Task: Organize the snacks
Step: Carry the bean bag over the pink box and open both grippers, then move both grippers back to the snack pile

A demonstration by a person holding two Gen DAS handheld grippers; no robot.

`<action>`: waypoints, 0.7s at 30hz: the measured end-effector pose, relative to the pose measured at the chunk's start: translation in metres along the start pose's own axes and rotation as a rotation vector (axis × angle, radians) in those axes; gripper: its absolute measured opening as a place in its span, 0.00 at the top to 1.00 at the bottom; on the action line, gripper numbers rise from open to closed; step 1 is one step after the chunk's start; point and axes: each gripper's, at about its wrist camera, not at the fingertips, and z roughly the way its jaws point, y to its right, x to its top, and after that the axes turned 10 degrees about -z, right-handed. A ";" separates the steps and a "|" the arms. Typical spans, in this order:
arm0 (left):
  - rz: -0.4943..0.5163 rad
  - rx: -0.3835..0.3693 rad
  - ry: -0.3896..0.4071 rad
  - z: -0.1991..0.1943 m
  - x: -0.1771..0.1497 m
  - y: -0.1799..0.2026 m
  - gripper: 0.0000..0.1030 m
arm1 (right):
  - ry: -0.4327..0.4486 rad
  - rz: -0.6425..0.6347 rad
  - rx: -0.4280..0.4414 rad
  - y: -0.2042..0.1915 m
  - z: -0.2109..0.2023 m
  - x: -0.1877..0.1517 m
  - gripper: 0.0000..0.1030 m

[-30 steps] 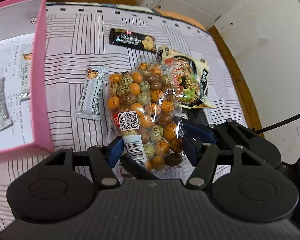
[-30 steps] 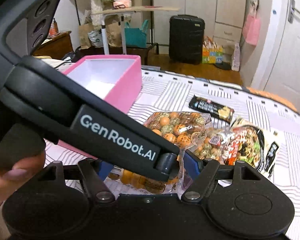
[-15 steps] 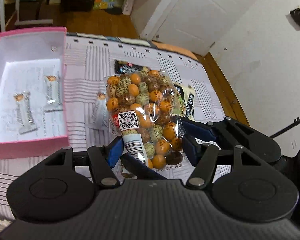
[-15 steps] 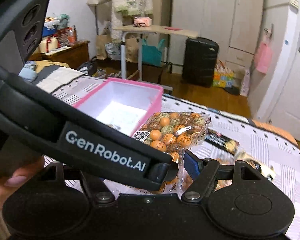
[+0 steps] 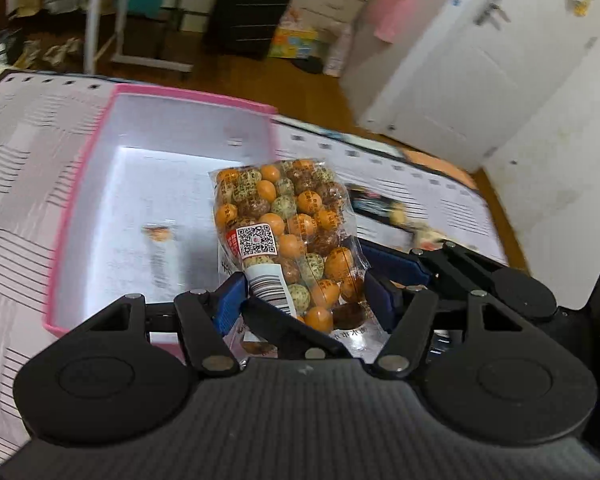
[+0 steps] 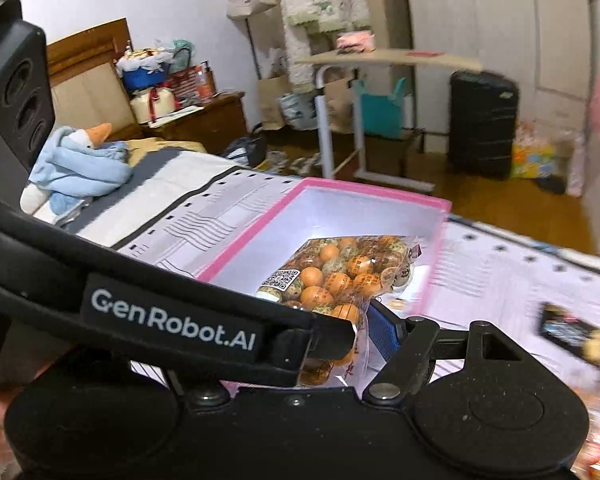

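A clear bag of orange, green and brown coated nuts (image 5: 288,236) is held between both grippers and hangs over the pink box (image 5: 72,200). My left gripper (image 5: 304,296) is shut on the bag's lower end. My right gripper (image 6: 352,344) is shut on the same bag (image 6: 340,276); the left gripper's body hides its left finger. The pink box (image 6: 252,236) has a white inside and holds a small white snack bar (image 5: 160,248). A dark snack packet (image 5: 376,208) lies on the striped bed to the right, also in the right wrist view (image 6: 568,332).
The striped bedspread (image 5: 16,168) surrounds the box. A blue plush toy (image 6: 80,164) lies at the bed's head. A black suitcase (image 6: 484,120), a rolling side table (image 6: 384,60) and a white door (image 5: 452,64) stand beyond the bed.
Both grippers have lifted the nut bag off the bed and carried it left, from beside the box to over the box's inside. The noodle packet is left behind on the right.
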 end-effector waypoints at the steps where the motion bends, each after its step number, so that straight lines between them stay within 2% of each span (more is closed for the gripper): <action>1: -0.007 0.019 -0.007 0.005 0.005 -0.009 0.39 | -0.003 0.010 0.013 0.001 0.011 -0.001 0.25; 7: -0.076 0.081 -0.061 0.044 0.031 -0.060 0.39 | -0.046 0.051 0.105 0.007 0.067 -0.005 0.23; 12: -0.107 0.145 -0.068 0.057 0.030 -0.081 0.35 | -0.114 0.097 0.157 0.014 0.083 -0.008 0.21; 14: -0.073 0.215 -0.034 0.056 0.025 -0.077 0.35 | -0.092 0.115 0.200 0.018 0.070 -0.012 0.20; 16: -0.031 0.271 0.014 0.051 0.020 -0.072 0.35 | -0.080 0.117 0.188 0.021 0.049 -0.014 0.17; 17: -0.022 0.263 0.038 0.046 0.018 -0.070 0.35 | -0.069 0.110 0.181 0.022 0.037 -0.015 0.17; 21: 0.012 0.146 0.079 0.018 0.013 -0.057 0.35 | -0.002 0.101 0.160 0.031 -0.015 -0.018 0.17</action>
